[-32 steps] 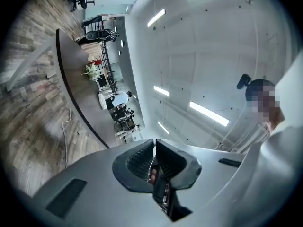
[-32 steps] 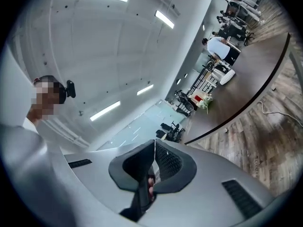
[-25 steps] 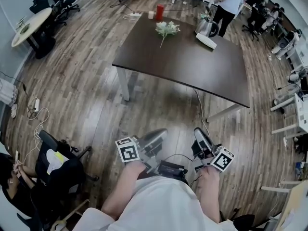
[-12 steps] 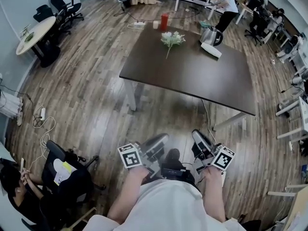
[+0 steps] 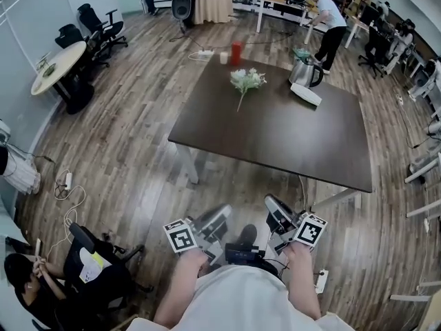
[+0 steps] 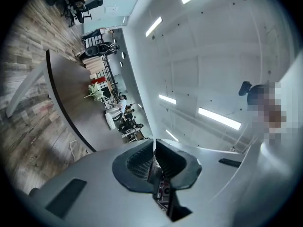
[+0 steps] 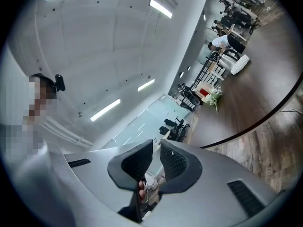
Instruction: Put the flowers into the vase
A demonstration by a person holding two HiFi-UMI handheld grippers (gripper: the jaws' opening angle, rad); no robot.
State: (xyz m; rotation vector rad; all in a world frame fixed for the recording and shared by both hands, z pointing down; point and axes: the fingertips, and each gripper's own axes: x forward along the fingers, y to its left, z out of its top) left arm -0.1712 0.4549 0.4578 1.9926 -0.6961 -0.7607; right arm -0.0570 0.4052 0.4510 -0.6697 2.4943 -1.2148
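Flowers (image 5: 246, 81) lie on the dark table (image 5: 275, 143) toward its far side, with the blossoms farthest away and the stem pointing at the near edge. The left gripper (image 5: 222, 212) and right gripper (image 5: 271, 203) are short of the table, jaws closed on nothing.

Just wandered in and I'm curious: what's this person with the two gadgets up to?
A person stands short of the dark table, holding the left gripper and right gripper low at the waist, both shut and empty. The flowers lie on the table, untouched; the red vase stands at its far edge.
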